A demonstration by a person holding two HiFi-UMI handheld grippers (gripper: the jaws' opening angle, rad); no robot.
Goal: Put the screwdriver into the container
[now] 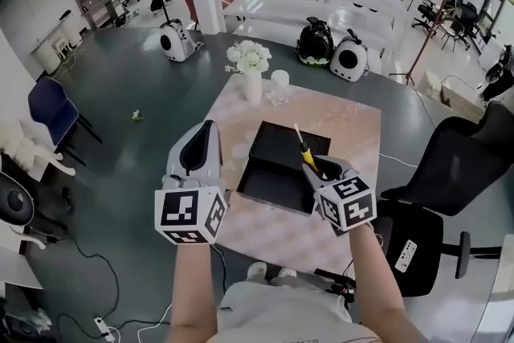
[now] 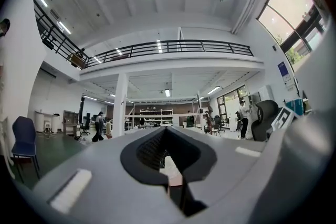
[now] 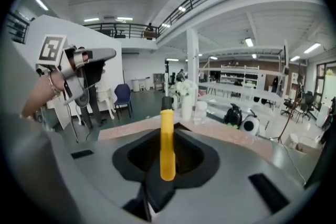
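Observation:
A black open container (image 1: pixel 277 181) lies in the middle of a small table with a pink patterned top (image 1: pixel 353 124). My right gripper (image 1: pixel 320 169) is shut on a screwdriver (image 1: pixel 305 153) with a yellow handle, over the container's right side; the shaft points away from me. In the right gripper view the yellow handle (image 3: pixel 167 147) stands upright between the jaws of the right gripper (image 3: pixel 167 140). My left gripper (image 1: pixel 198 150) hovers at the table's left edge, beside the container, and is shut with nothing in it. In its own view the left gripper (image 2: pixel 167 139) points out across the hall.
A white vase of flowers (image 1: pixel 250 68) and a clear glass (image 1: pixel 279 86) stand at the table's far edge. A black office chair (image 1: pixel 458 165) is close on the right and a blue chair (image 1: pixel 50 110) stands on the left. Pet carriers (image 1: pixel 349 59) sit on the floor beyond.

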